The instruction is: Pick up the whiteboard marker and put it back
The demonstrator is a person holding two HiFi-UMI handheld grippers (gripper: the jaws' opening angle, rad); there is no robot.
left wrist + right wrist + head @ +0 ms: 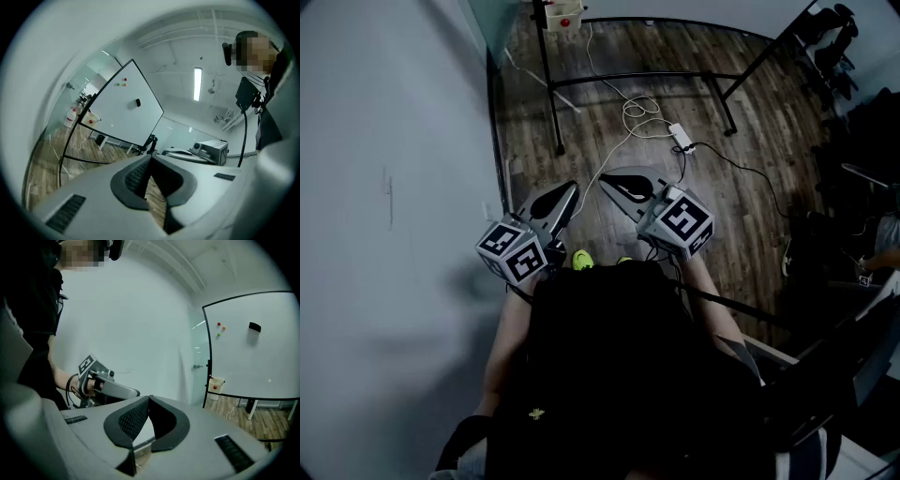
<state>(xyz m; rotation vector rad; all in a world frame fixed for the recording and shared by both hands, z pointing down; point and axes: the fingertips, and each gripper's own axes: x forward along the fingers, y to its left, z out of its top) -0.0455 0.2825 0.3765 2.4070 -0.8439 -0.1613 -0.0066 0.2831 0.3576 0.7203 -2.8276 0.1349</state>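
- my left gripper [150,159] and right gripper [148,399] were both pinched together, nothing in either
- couldn't make out the marker, too small; the whiteboard [262,357] stood well off

I am facing open wood-plank floor [609,56]; a black metal whiteboard stand [551,84] and white power strip [680,137] are standing ahead, a pale wall [384,187] crowding my left gripper [570,190].

L gripper [568,189] & R gripper [607,183] side by side over wood floor [675,84], tips near each other, jaws together on both. White cable [623,141] runs to power strip [681,138] btwn black stand legs [551,94]. Wall [384,187] at left. Neon-yellow shoe [581,260] below.
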